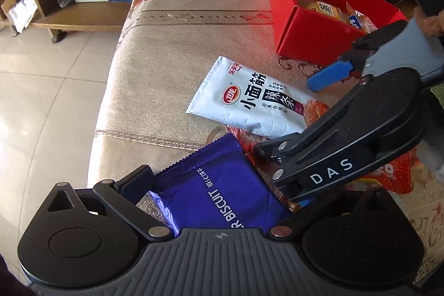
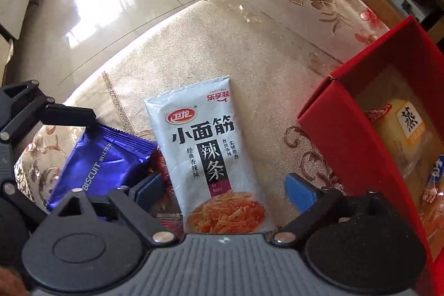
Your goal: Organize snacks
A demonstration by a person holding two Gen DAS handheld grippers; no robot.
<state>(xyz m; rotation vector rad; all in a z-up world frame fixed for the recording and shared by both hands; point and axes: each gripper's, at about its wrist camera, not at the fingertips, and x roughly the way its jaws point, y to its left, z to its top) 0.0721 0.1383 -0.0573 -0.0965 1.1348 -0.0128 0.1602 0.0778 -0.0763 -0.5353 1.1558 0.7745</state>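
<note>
On the gold floral tablecloth (image 2: 222, 46), your wide-open, empty right gripper (image 2: 224, 189) straddles the flat white foil snack packet (image 2: 211, 151); lower squarely before closing

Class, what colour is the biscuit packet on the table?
The biscuit packet is shiny blue-purple with white lettering; the left wrist view shows it best.

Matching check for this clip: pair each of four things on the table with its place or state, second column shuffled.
Things:
1. white spicy-strip snack packet
2. blue foil biscuit packet
3. red cardboard box
4. yellow-labelled cake packet

Places or states:
a. stands open-topped on the floral tablecloth
b. lies inside the box
c. lies flat between the open right gripper's blue fingers
d. lies between the open left gripper's fingers

Pairs: 1-c, 2-d, 3-a, 4-b
</note>
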